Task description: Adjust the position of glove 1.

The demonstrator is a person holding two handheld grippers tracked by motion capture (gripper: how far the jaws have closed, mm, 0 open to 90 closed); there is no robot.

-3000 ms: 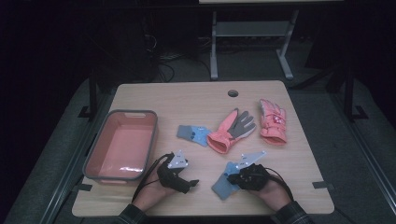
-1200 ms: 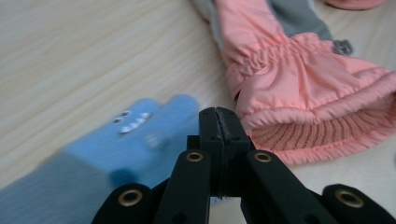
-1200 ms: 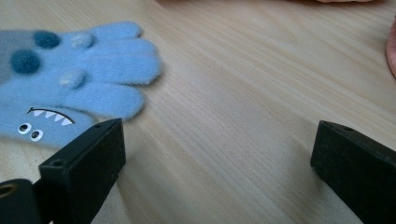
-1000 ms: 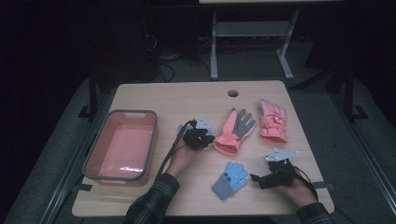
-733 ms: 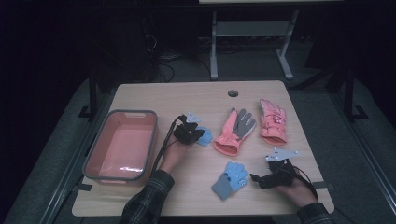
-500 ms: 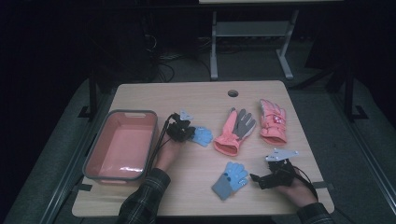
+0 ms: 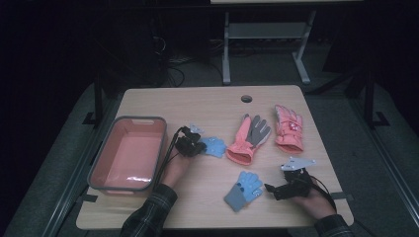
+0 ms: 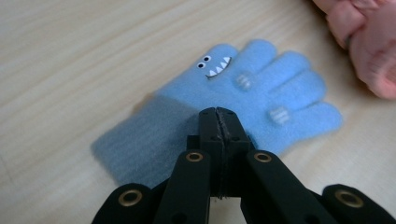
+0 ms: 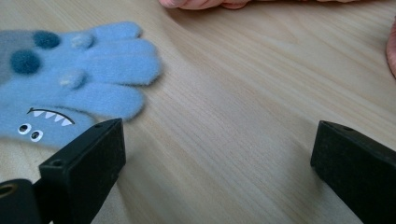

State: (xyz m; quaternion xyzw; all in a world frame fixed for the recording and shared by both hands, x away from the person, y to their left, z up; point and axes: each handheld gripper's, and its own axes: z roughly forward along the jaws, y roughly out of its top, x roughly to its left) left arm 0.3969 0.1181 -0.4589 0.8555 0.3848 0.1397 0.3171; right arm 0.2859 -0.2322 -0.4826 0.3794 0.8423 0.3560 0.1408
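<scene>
Pinching small blue glove (image 8: 243,100) at cuff edge, left tongs (image 7: 190,146) clamped tight, glove on surface (image 7: 207,106) just right of pink bin (image 7: 127,154). Right tongs (image 7: 276,190) spread wide, empty, beside second blue glove (image 7: 244,189). Risk: thin grip on knit, glove likely slipping free if lifted fast.

High view from above the near edge, facing forward and down over the whole table (image 7: 207,101); gripper views close and low along the jaws, sharing the same wooden tabletop.
</scene>
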